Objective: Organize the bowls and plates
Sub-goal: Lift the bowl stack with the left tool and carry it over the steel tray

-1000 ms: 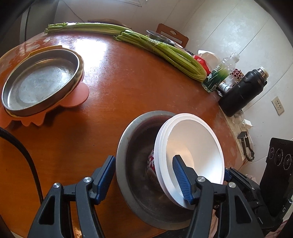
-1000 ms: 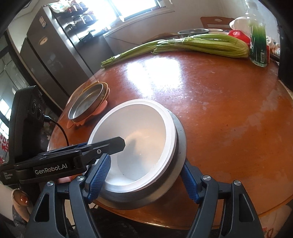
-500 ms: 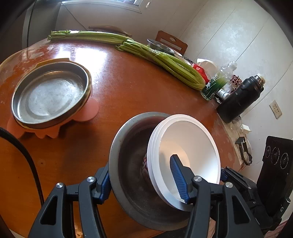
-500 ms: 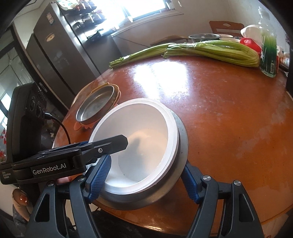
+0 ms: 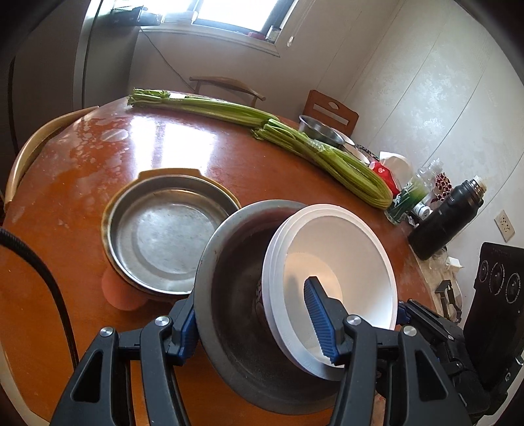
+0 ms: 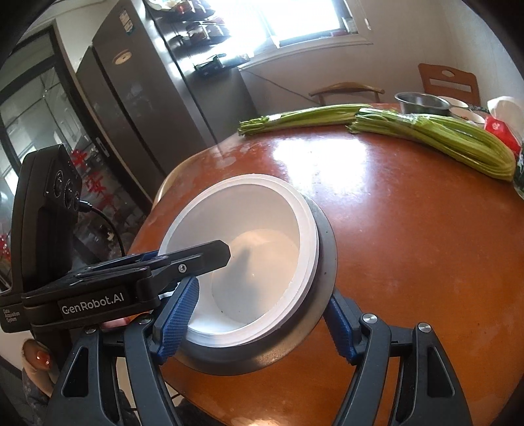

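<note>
Surface: round reddish-brown wooden worktop (image 5: 183, 141), glossy, with window glare and pale smears on the far left part. Room: white panelled walls, a bright window (image 6: 308, 19), a dark refrigerator (image 6: 131, 108), a wall socket (image 5: 506, 224). Count: one large metal bowl (image 5: 235, 327); nested in it a stack of white bowls (image 5: 347, 249), at least two rims, exact number not readable; one shallow steel pan (image 5: 163, 236) on one orange mat (image 5: 119, 295); two celery bundles (image 5: 213, 106) (image 5: 334, 160) lying end to end; one small steel bowl (image 5: 319, 131) at the far edge; one black flask (image 5: 448, 216); two wooden chairs (image 5: 330, 108) (image 5: 226, 85). The metal bowl with its white stack is at the near edge of the worktop, tilted and apparently clear of the surface, gripped from both sides. Left tongs (image 5: 252, 304) have just been closing and now clamp it: one pad outside the metal rim, the other inside the white bowls. Right tongs (image 6: 262, 295) grip it likewise, fairly wide, one pad inside the white stack, one outside the metal rim. Left view only: pan, mat, flask, socket. Right view only: refrigerator, a fingertip (image 6: 36, 357) of the person at lower left.
</note>
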A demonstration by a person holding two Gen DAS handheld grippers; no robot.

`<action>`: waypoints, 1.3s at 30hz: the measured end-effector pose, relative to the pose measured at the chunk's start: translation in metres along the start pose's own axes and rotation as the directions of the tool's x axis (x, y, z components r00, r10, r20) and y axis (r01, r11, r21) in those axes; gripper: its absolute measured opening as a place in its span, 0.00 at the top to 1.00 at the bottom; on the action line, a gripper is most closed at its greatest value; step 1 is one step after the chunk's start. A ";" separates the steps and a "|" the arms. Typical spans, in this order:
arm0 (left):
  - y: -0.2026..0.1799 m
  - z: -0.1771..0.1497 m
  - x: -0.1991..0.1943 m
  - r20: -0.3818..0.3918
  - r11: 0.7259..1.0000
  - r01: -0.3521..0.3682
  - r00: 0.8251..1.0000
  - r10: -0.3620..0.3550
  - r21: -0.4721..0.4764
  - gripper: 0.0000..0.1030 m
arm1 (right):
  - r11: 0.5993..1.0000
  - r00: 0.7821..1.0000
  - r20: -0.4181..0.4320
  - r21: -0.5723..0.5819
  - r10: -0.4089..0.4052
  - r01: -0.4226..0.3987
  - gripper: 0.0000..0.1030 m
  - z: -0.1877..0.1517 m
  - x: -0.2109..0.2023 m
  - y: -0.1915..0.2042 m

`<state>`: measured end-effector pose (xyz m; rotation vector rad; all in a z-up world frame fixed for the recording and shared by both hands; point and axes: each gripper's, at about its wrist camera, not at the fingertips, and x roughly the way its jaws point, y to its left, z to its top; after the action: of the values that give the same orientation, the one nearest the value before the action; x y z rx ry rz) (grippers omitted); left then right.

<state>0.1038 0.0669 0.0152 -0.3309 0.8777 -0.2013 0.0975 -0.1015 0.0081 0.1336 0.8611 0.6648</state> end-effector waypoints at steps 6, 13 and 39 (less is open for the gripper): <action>0.024 0.017 -0.015 0.033 1.000 -0.027 0.999 0.028 -0.008 0.44 | 0.999 1.000 0.006 -0.034 0.026 -0.026 0.26 0.021 0.019 0.022; 0.050 0.031 -0.018 0.041 0.999 -0.044 0.998 0.046 -0.029 0.44 | 0.998 0.999 -0.006 -0.045 0.045 -0.045 0.26 0.036 0.044 0.036; 0.090 0.049 0.015 0.011 0.996 -0.068 0.998 0.069 -0.059 0.44 | 0.998 0.999 -0.030 -0.043 0.033 -0.035 0.26 0.044 0.089 0.039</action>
<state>0.1553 0.1563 0.0006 -0.3558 0.8822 -0.1100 0.1525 -0.0118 -0.0074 0.1000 0.8736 0.7183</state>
